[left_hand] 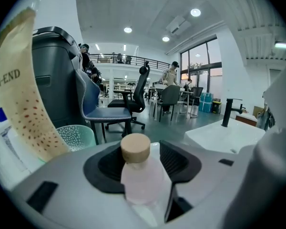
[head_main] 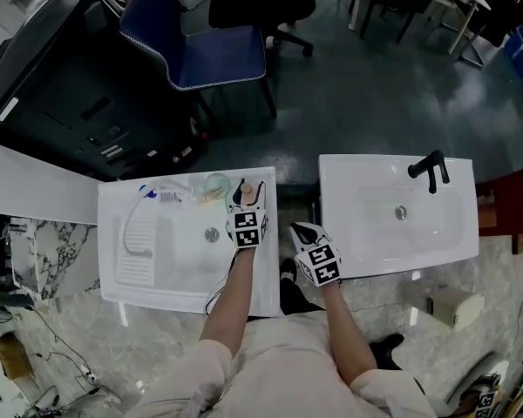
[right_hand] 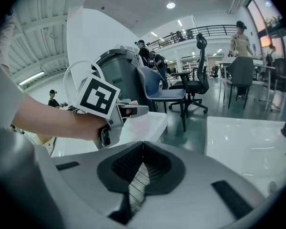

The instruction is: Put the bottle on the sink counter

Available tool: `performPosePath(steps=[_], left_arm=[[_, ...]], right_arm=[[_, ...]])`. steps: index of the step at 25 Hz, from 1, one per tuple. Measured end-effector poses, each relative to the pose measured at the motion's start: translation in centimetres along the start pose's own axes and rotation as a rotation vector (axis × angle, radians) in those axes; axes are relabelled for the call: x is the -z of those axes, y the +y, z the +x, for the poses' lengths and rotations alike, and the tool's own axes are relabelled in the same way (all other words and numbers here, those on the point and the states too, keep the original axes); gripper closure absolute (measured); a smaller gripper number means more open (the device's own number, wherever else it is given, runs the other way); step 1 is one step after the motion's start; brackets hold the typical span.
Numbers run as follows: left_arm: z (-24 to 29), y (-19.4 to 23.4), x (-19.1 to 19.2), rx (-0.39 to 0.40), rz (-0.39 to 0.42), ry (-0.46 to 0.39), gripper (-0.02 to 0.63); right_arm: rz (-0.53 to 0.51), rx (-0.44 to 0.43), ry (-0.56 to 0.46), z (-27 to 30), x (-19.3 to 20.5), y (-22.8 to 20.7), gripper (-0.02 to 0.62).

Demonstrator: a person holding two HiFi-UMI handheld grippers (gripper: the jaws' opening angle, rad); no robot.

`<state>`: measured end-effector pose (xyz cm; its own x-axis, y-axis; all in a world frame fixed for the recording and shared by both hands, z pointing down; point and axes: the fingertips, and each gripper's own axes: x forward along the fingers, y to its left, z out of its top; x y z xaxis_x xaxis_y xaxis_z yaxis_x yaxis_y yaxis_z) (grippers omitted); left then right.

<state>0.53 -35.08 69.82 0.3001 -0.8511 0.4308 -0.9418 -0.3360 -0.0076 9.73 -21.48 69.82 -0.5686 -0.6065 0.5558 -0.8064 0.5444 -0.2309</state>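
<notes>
At the far left, on the back ledge of the left sink counter (head_main: pixel 266 277), at about 9 o'clock from the left gripper: a teal cup (head_main: pixel 216 183) and a dotted tube (left_hand: pixel 24 94), both near the jaws but apart from them.

Next, the left gripper (head_main: pixel 251 197) itself, above the right strip of that counter, pointing to 12 o'clock. Jaws pressed on both sides of the bottle (left_hand: pixel 142 178), gripping the pale pink body just below the cork-coloured cap (left_hand: pixel 135 148). Long axis of the bottle roughly upright between the jaws, cap on top. Base touching the counter or just above it: not possible to tell.

Judging from this: counter straight under the bottle, so only a short lowering and then a parting of the jaws needed, with care for the cup at 9 o'clock.

Further right, at about 4 o'clock from the left gripper, the right gripper (right_hand: pixel 139 173), over the gap between the two sinks. Jaws fully together, nothing between them. Clearly the farther of the two from the bottle; probably no part in this move.
</notes>
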Motion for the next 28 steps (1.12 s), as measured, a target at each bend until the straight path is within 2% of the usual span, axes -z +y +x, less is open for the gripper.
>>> performPosePath(steps=[11, 18, 28], left_arm=[[-0.8, 0.0, 0.2, -0.058, -0.001, -0.014, 0.370], [-1.2, -0.1, 0.7, -0.074, -0.002, -0.028, 0.365], [-1.5, -0.3, 0.3, -0.071, 0.038, -0.095, 0.357]], right_arm=[[0.010, -0.002, 0.006, -0.1, 0.4, 0.2, 0.589], [0.022, 0.001, 0.015, -0.1, 1.1, 0.0, 0.589], [0.033, -0.001, 0.032, 0.2, 1.5, 0.1, 0.589]])
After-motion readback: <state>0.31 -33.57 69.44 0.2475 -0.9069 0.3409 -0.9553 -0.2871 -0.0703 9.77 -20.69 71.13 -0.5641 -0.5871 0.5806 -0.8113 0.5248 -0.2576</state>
